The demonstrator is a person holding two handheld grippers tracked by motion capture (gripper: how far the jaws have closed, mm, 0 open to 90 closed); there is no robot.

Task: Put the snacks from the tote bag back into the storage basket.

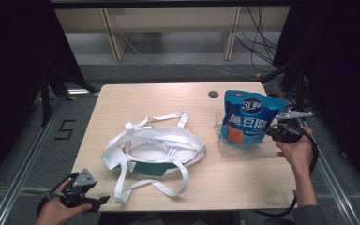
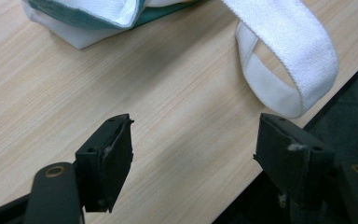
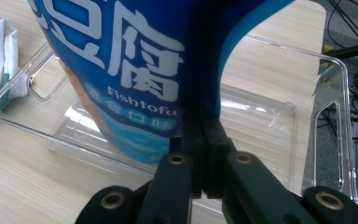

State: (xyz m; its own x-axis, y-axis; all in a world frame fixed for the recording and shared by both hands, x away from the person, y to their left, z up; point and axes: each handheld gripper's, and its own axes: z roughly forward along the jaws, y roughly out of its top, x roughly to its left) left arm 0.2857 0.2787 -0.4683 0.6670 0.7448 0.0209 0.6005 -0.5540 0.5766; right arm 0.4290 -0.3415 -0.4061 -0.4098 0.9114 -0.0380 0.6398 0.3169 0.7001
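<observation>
A blue snack bag (image 1: pixel 247 119) with white lettering stands upright in a clear plastic tray (image 1: pixel 221 143) at the right of the table. My right gripper (image 1: pixel 273 131) comes in from the right and is shut on the bag's right edge. In the right gripper view the bag (image 3: pixel 130 60) rises over the tray (image 3: pixel 270 116), and the black jaws of the gripper (image 3: pixel 204 122) pinch its edge. My left gripper (image 1: pixel 101 200) hovers at the table's front left corner. Its jaws (image 2: pixel 193 126) stand wide apart with bare wood between them. A white tote bag (image 1: pixel 154 150) lies mid-table.
The tote's long straps (image 1: pixel 168 187) trail toward the front edge; one loop (image 2: pixel 284 51) lies just beyond my left gripper, near the table's edge. A round cable hole (image 1: pixel 213 93) sits at the back. The wooden tabletop (image 1: pixel 122 98) is bare at the back left.
</observation>
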